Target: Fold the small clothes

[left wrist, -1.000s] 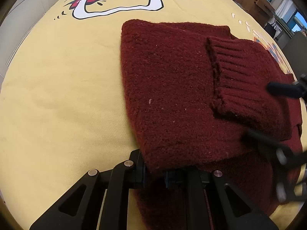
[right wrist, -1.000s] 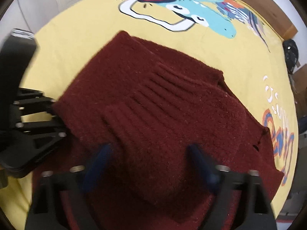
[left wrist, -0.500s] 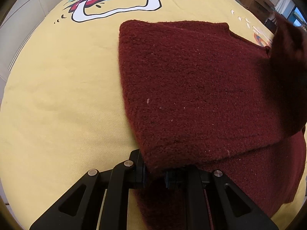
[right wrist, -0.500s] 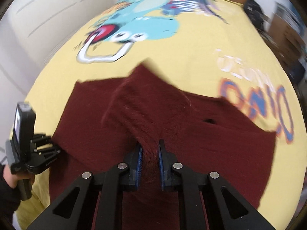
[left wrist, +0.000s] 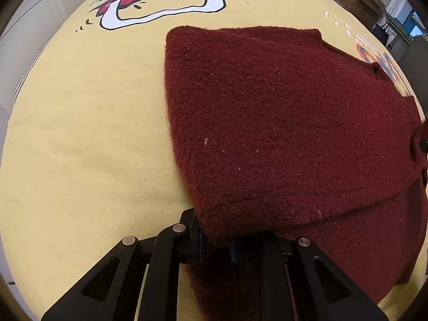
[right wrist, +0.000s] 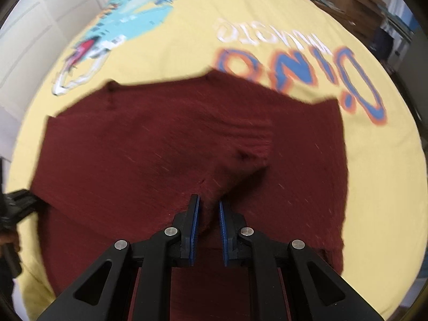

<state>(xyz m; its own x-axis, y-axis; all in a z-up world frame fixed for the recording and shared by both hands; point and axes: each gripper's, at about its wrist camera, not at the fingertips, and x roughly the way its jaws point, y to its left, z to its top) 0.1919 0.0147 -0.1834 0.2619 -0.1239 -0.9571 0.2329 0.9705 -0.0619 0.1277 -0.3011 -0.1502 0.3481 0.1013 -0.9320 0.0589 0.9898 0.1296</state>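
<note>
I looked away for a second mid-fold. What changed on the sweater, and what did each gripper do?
The right gripper closed on the ribbed sleeve and pulled it off the folded panel, out toward the sweater's right side; in the left wrist view the sweater now lies bare where the cuff was. The left gripper stayed shut on the near edge, and the yellow sheet is unchanged.

left tool (left wrist: 216,243) clamping maroon sweater (left wrist: 281,123) — yellow sheet (left wrist: 80,147)
</note>
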